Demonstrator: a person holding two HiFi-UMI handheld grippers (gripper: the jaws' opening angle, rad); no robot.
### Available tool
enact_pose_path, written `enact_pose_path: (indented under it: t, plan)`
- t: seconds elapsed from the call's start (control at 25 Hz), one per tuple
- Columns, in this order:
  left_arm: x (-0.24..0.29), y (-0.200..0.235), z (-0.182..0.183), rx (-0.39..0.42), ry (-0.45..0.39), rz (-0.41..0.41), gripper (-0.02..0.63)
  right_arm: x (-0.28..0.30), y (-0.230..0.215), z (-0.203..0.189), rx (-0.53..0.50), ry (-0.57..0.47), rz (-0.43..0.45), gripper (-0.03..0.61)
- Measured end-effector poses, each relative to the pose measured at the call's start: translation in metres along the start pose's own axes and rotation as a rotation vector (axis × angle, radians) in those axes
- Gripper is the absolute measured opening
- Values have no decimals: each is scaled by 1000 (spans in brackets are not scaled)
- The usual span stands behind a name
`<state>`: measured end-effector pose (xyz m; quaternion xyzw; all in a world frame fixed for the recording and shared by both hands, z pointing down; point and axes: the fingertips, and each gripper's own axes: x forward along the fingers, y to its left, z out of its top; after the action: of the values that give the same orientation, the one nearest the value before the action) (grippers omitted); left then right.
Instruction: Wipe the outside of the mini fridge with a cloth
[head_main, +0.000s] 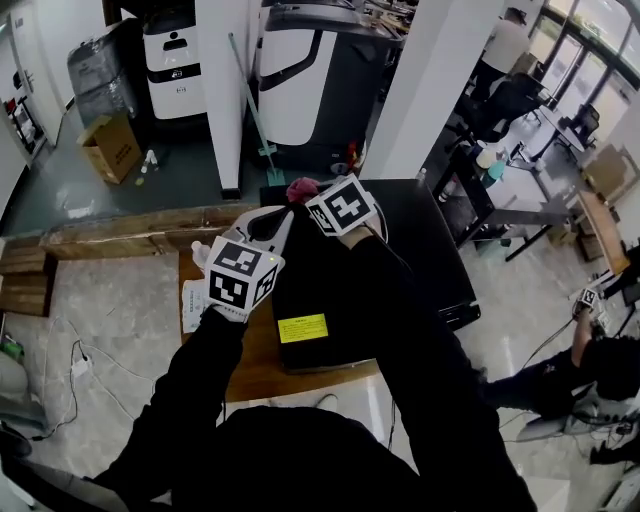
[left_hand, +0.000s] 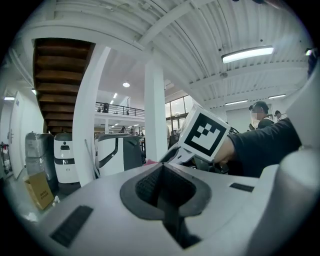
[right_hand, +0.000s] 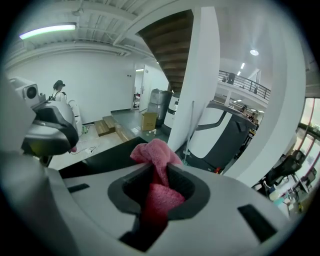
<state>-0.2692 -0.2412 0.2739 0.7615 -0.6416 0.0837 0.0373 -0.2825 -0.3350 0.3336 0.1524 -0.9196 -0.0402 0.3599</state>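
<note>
The black mini fridge (head_main: 435, 245) stands on a wooden table (head_main: 250, 365), seen from above, with a yellow label (head_main: 303, 328) on its top. My right gripper (head_main: 316, 200) hovers over the fridge's far left corner, shut on a pink cloth (head_main: 300, 188). In the right gripper view the cloth (right_hand: 156, 156) bunches out between the jaws of the right gripper (right_hand: 159, 172), above the fridge's dark top (right_hand: 100, 157). My left gripper (head_main: 285, 215) is held close beside it, over the fridge's left edge. Its jaws meet with nothing between them in the left gripper view (left_hand: 162, 169).
A white column (head_main: 415, 90) and dark floor machines (head_main: 315, 70) stand behind the fridge. A broom (head_main: 255, 115) leans on a pillar and a cardboard box (head_main: 112, 145) sits at the far left. Wooden planks (head_main: 120, 235) lie left; a seated person (head_main: 590, 375) is at right.
</note>
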Motion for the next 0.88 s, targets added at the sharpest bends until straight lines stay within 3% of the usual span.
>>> enact_pose_path:
  t: [0.2, 0.52, 0.88]
  plan:
    - [18, -37, 23, 35, -9, -43, 6, -24, -32, -30, 37, 19, -36, 77]
    - [53, -121, 41, 85, 3, -185, 6, -64, -95, -78, 87, 29, -132, 77]
    - [73, -170, 47, 97, -4, -224, 6, -108, -179, -137, 158, 56, -249, 77]
